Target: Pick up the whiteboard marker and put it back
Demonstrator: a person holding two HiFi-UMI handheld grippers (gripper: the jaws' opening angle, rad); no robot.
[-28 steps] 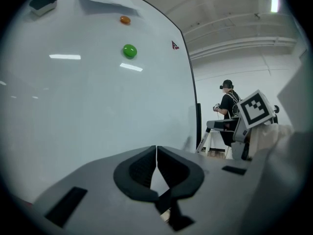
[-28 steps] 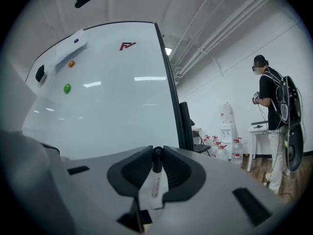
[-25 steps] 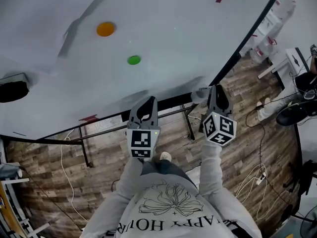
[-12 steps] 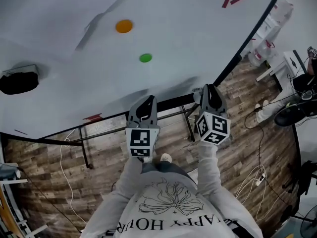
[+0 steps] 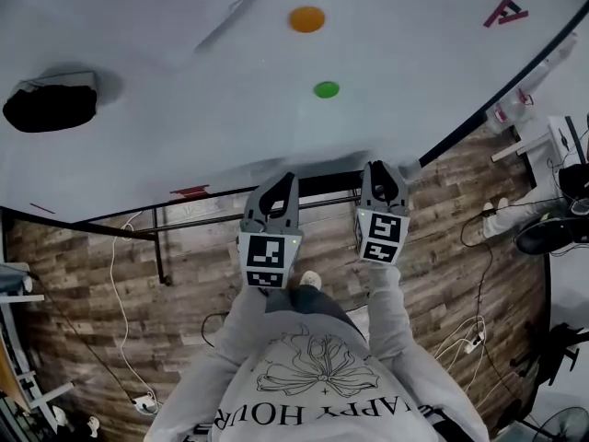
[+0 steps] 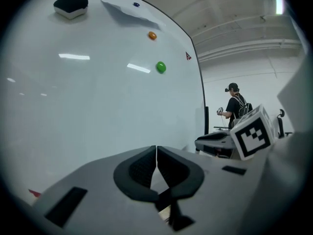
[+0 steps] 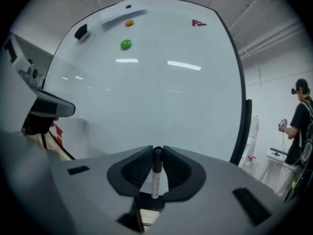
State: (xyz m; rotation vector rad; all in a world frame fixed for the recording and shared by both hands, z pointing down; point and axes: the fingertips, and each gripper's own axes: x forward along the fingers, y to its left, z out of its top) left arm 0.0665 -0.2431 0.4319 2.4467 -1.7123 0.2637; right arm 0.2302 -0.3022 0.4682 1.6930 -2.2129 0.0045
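The whiteboard marker (image 7: 156, 173), black-capped with a white barrel, stands clamped between the pads of my right gripper (image 7: 157, 153), cap pointing at the whiteboard (image 7: 146, 82). In the head view the right gripper (image 5: 381, 175) is at the board's lower edge, with the left gripper (image 5: 279, 188) beside it on the left. The left gripper (image 6: 156, 153) is shut with nothing between its pads. The board's tray (image 5: 322, 184) runs just under both grippers' tips.
On the whiteboard (image 5: 230, 81) sit an orange magnet (image 5: 306, 18), a green magnet (image 5: 326, 89), a black eraser (image 5: 51, 107) and a red logo (image 5: 504, 12). A person (image 7: 301, 126) stands at the right beyond the board. Cables (image 5: 120, 284) lie on the wooden floor.
Both grippers have shifted along the board's lower edge. The right gripper has rolled and come down closer to the left one, still holding the marker.
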